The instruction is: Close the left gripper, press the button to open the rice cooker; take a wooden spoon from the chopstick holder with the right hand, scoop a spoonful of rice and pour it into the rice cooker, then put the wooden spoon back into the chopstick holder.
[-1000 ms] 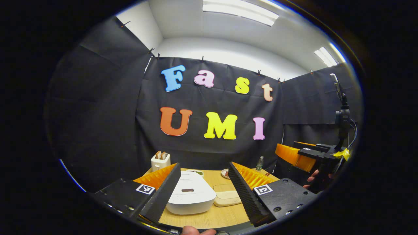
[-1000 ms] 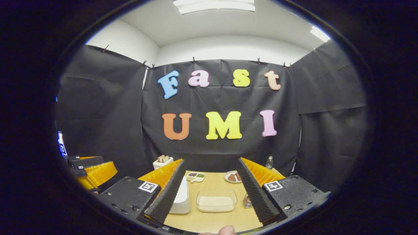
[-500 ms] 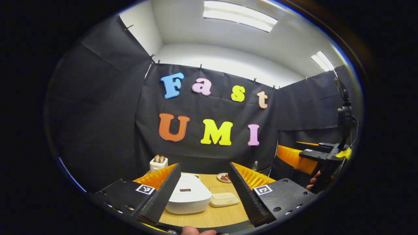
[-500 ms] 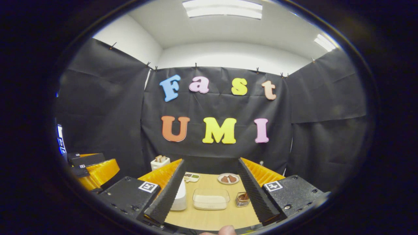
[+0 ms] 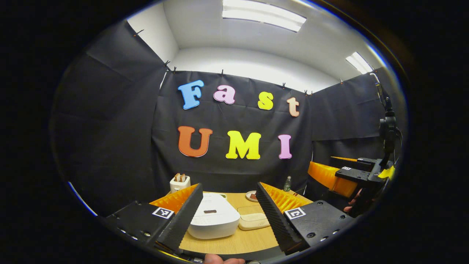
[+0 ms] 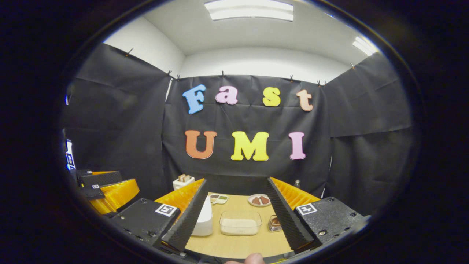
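A: What carries everything?

B: A pale wooden surface (image 5: 242, 242), also seen in the right gripper view (image 6: 238, 244).

A: Largest thing on it?

B: The white rice cooker (image 5: 213, 220), lid down, a small dark button on top. In the left gripper view it sits between that gripper's 2 fingers, toward the left one. In the right gripper view its white side (image 6: 205, 220) shows just past the left finger.

A: The rice?

B: In a clear, shallow container (image 6: 240, 222) just right of the cooker; from the left gripper view it is at (image 5: 253, 221).

A: And the grippers?

B: The left gripper (image 5: 229, 214) has its jaws spread wide, nothing between them, held above the near edge of the surface. The right gripper (image 6: 237, 215) is the same: jaws released, empty. It also appears far right in the left gripper view (image 5: 342, 176), held by a hand (image 5: 353, 201).

A: Smaller things?

B: A white toaster (image 6: 183, 181) with 2 slices at the back left, a plate (image 6: 259, 200) of brownish food at the back, a divided dish (image 6: 219, 198), a small glass holder (image 6: 274, 223) right of the rice, and a bottle (image 5: 288, 183). I cannot make out the wooden spoon.
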### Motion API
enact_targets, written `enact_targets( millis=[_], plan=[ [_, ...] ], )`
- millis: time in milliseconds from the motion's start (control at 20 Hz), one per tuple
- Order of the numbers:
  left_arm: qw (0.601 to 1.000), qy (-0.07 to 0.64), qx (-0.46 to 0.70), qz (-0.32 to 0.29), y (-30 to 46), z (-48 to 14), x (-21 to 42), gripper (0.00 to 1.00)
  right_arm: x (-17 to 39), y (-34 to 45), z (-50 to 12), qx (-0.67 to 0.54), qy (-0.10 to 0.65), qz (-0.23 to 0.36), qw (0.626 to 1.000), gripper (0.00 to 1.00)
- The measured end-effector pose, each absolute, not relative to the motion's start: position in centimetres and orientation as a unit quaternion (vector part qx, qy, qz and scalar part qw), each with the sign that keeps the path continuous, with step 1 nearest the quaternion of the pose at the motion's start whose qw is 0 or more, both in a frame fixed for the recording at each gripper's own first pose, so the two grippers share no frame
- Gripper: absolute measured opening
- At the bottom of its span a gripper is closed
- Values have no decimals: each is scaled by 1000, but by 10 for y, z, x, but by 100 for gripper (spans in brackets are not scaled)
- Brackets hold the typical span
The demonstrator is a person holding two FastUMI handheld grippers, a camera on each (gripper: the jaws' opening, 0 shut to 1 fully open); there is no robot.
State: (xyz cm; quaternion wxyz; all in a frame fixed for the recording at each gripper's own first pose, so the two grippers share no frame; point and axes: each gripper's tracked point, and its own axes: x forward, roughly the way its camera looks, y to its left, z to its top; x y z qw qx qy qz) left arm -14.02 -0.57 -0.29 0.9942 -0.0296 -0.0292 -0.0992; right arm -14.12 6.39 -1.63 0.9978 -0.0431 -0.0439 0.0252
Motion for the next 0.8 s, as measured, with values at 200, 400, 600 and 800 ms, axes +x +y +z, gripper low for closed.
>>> enact_targets(
  millis=[200,400,600,800],
  plan=[
    [994,-27,-35,-102,-8,-2,-135,94,-134,59,-16,-38,-42,24,998,100],
    [993,-25,-35,-105,-12,-1,-130,94,-128,53,-20,-35,-35,20,999,99],
    [992,-17,-35,-117,-17,-7,-125,94,-127,54,-15,-28,-31,15,999,100],
    [992,-7,-28,-125,-19,-9,-120,94,-125,56,-7,-29,-40,12,999,99]
  ],
)
